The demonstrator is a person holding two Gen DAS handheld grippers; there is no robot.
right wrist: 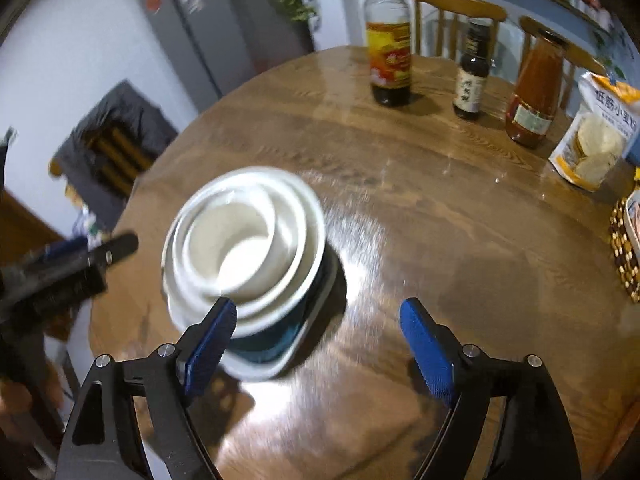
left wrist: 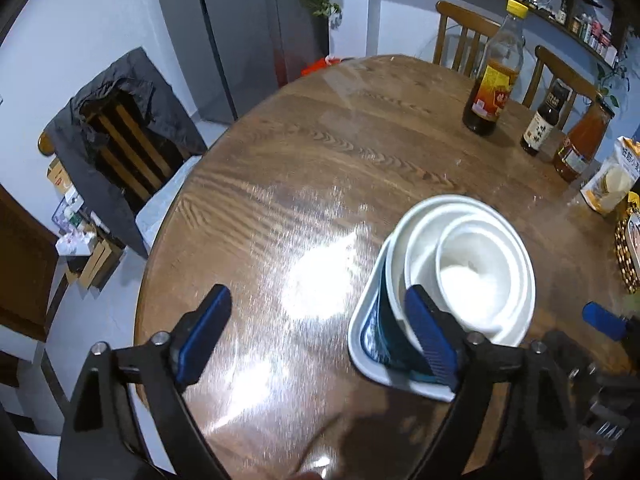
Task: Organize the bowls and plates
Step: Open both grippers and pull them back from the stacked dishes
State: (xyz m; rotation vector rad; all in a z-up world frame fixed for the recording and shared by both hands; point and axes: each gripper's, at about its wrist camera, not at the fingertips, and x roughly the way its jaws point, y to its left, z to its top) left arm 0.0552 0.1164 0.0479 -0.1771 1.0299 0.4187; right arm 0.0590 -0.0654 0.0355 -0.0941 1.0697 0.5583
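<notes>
We have nested the white bowls [right wrist: 244,240] on the square plate [right wrist: 280,344]; both tools [left wrist: 316,332] [right wrist: 320,340] are open, little seems left.

Left gripper [left wrist: 320,340], jaws spread wide, above the wooden table [left wrist: 340,152]; nested white bowls [left wrist: 468,268] on a square plate [left wrist: 364,344] behind its right finger.

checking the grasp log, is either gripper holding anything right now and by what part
Nothing is held. The left gripper and right gripper are both open with nothing between the fingers; the stack of white bowls sits on the table.
</notes>
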